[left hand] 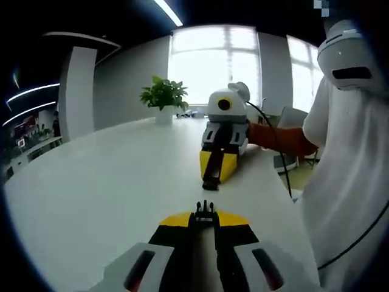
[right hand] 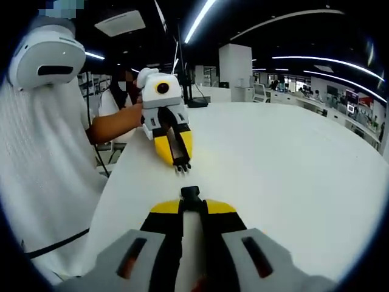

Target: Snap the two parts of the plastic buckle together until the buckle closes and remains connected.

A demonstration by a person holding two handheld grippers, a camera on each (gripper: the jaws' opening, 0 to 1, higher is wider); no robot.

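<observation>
Left gripper view, left to right: we see a smooth white matte desk [left hand: 91, 194] with a curved far edge, and a leafy green plant [left hand: 163, 94] in a white pot at the back, in front of bright windows. Bottom centre, the left gripper [left hand: 205, 218] has yellow tips and black inner pads, jaws closed down on the pronged part [left hand: 205, 213], a small black plastic piece with thin tines sticking out forward. Ahead of it, the right gripper [left hand: 214, 176] points back at us, tips low over the desk. It has the same yellow wedge tips on a white glossy body and is clamped on the socket part [left hand: 212, 173], a flat black piece that hangs out of the tips. The two parts are apart and face each other. At right is a person in a white top with an orange sleeve [left hand: 276, 137].

Right gripper view, left to right: the person's white top, then the left gripper [right hand: 180, 159] with the pronged part [right hand: 182, 165] poking from its tips, just above the desk [right hand: 292, 170]. Bottom centre, the right gripper [right hand: 191, 199] is closed on the socket part [right hand: 191, 194], a squarish black end showing between the yellow tips. There is a gap between the parts, so the buckle is not joined yet. Office space is at the back right, with ceiling light strips.
</observation>
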